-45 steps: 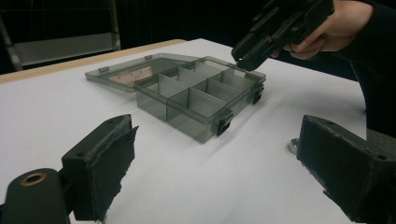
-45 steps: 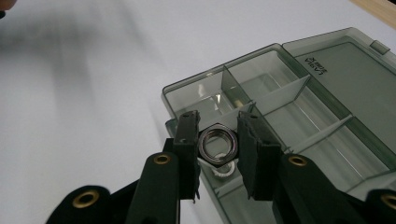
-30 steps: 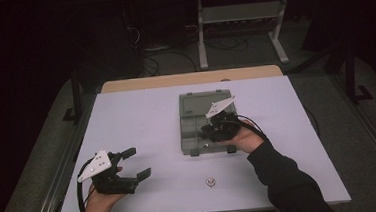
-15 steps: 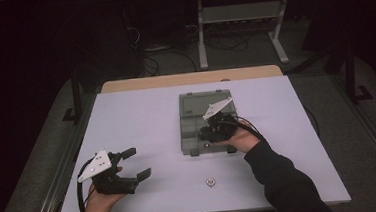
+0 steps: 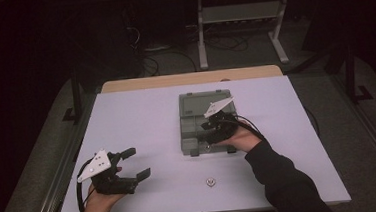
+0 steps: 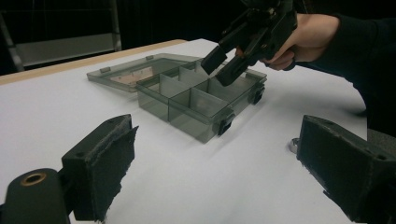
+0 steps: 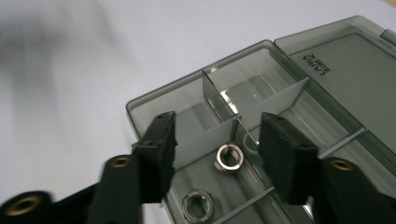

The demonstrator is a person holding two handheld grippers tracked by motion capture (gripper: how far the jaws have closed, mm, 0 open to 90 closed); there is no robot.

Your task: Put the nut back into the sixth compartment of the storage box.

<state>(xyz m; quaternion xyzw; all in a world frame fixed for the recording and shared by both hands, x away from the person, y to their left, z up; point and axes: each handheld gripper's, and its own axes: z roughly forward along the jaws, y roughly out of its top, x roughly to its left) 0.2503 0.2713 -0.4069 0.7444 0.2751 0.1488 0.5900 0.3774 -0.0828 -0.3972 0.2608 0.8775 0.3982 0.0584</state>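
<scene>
- Right gripper (image 5: 209, 130) over open box (image 5: 192, 119); jaws just opening, part apart, nothing clamped.
- Right gripper view: two nuts (image 7: 229, 157) in compartment below.
- Left gripper (image 5: 136, 164) wide open, empty, resting on table (image 5: 142, 119).
- High view: another nut (image 5: 210, 182) lies near the front edge.

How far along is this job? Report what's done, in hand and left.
Done: the box lies open, and a first nut sits inside. In hand: the right gripper has just been opening above a second nut, which lies loose in the box between its jaws. Left: a third nut on the table; the left gripper is open beside it.
</scene>
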